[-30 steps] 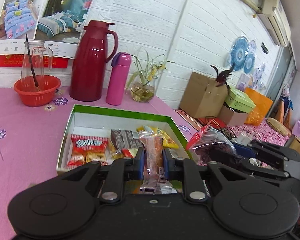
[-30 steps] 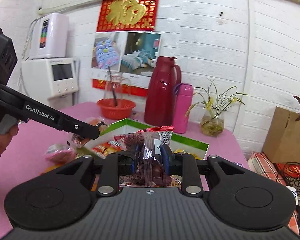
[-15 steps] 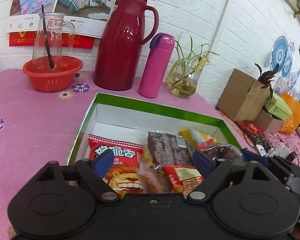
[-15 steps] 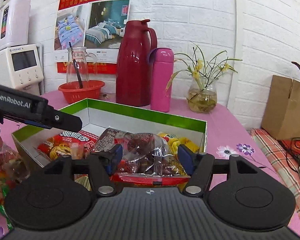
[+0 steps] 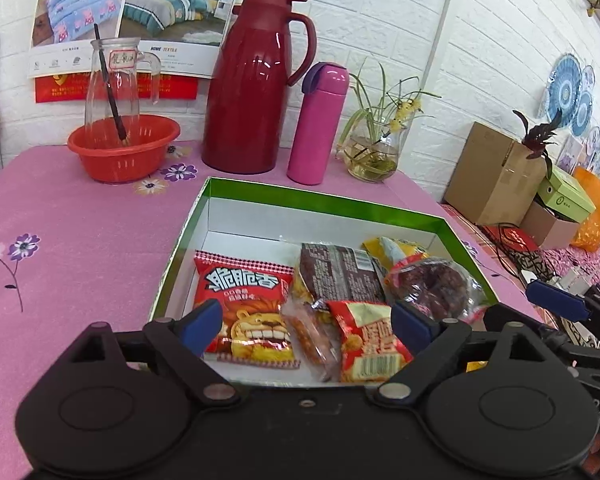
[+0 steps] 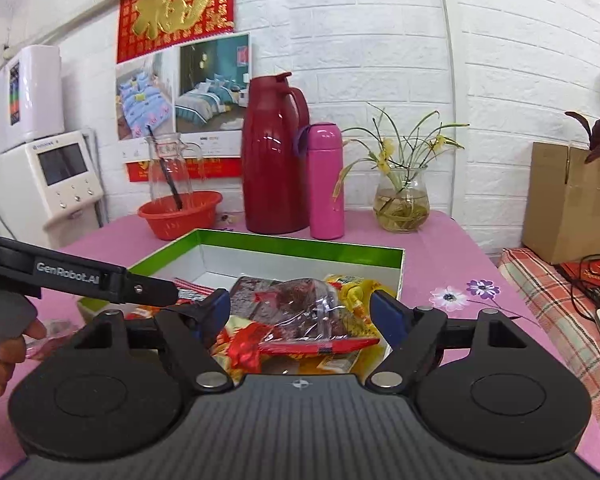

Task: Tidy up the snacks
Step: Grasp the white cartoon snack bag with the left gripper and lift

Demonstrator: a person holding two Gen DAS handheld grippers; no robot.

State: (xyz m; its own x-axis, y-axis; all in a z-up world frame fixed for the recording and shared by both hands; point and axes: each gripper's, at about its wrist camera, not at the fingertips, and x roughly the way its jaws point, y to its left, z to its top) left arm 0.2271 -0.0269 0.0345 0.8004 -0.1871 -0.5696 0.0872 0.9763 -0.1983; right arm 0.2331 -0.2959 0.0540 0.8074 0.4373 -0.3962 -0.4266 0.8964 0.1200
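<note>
A green-rimmed white box [image 5: 320,200] on the pink table holds several snack packs: a red lion pack [image 5: 244,304], a slim clear pack [image 5: 308,328], a brown pack [image 5: 340,272], a red pack [image 5: 368,340] and a clear bag of dark red snacks [image 5: 432,284]. My left gripper [image 5: 308,328] is open and empty above the box's near edge. My right gripper [image 6: 300,312] is open and empty; the clear bag [image 6: 300,304] lies in the box [image 6: 300,244] between its fingers. Some packs [image 6: 48,336] lie left of the box, partly hidden.
Behind the box stand a red basket with a glass jug [image 5: 124,144], a dark red thermos jug [image 5: 256,92], a pink bottle [image 5: 320,124] and a glass vase with a plant [image 5: 374,156]. Cardboard boxes [image 5: 496,172] sit past the table's right edge.
Both grippers opened: the left let go of the slim clear pack and the right let go of the clear bag; both now lie in the box. Both grippers drew back slightly.
</note>
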